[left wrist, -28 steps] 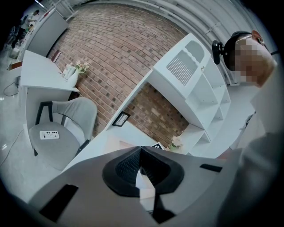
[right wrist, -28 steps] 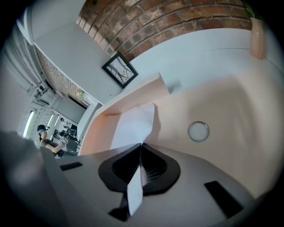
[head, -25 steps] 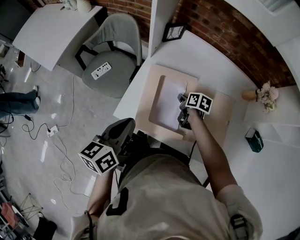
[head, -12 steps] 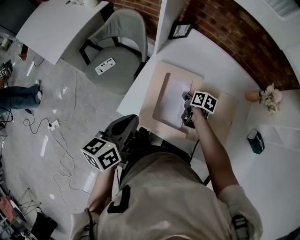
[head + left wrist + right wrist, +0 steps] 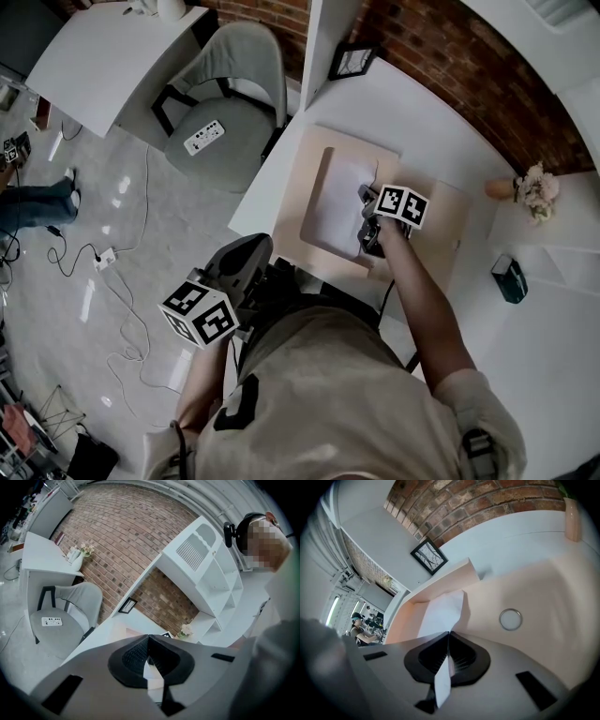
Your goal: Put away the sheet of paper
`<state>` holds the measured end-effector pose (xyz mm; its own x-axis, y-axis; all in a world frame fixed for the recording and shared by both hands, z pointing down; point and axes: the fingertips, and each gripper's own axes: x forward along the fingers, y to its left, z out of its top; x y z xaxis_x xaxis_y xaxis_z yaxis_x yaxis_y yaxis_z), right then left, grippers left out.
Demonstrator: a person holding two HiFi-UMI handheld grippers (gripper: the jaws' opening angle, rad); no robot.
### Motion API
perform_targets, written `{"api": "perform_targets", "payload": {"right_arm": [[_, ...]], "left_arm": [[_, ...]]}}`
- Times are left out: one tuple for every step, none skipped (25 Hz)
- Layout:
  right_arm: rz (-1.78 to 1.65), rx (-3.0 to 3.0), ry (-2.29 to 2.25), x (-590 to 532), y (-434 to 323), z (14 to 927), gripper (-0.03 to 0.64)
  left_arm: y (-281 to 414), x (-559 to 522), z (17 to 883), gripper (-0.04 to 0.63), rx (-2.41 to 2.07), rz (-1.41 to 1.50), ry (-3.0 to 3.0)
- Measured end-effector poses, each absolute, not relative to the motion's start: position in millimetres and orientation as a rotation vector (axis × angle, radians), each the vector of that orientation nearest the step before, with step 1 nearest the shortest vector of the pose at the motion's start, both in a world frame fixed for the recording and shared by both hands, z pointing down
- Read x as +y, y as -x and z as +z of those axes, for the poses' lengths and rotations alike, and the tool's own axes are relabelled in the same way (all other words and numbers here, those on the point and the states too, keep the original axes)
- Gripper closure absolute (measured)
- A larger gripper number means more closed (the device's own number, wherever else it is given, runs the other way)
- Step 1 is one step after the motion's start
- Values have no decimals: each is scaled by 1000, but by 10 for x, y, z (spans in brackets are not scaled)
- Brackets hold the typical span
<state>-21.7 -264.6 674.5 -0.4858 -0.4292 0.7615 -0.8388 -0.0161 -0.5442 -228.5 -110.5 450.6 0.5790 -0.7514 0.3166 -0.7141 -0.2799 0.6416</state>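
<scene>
A white sheet of paper (image 5: 336, 195) lies over the left half of an open beige folder (image 5: 307, 161) on the white desk (image 5: 412, 108). My right gripper (image 5: 364, 223) sits at the sheet's right edge, shut on it. In the right gripper view the paper (image 5: 443, 613) runs from between the closed jaws of that gripper (image 5: 449, 633) toward the folder's raised flap (image 5: 440, 581). My left gripper (image 5: 251, 253) hangs off the desk's near-left edge, close to my body. Its jaws (image 5: 149, 638) meet at the tips with nothing between them.
A metal ring (image 5: 510, 619) is set in the folder's right half. A framed picture (image 5: 349, 64) leans at the back of the desk; a vase of flowers (image 5: 530, 192) and a dark green object (image 5: 508, 278) stand to the right. A grey chair (image 5: 225, 103) stands on the left.
</scene>
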Motion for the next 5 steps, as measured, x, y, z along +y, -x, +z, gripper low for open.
{"api": "perform_targets", "payload": {"right_arm": [[1509,-1897,-1319,-2642,223,6750,591],[1511,-1897,-1316,-2636,224,6754,591],[1511,-1897,-1311,-2630,220,6757,591],[1510,-1897,-1305,-2624,212,6759,591],[1508,-1896,-1300,-2618,201,6762,591]], "left_arm": [[2289,-1100,4510,578,-1168,-60,-2034],[2288,-1093,4514,578,-1170,-59,-2034],[2284,-1087,4518,578,-1171,-59,-2033],[2276,-1080,4523,578,-1172,-60,-2031],[2267,-1074,4527,578,-1173,-62,-2029]]}}
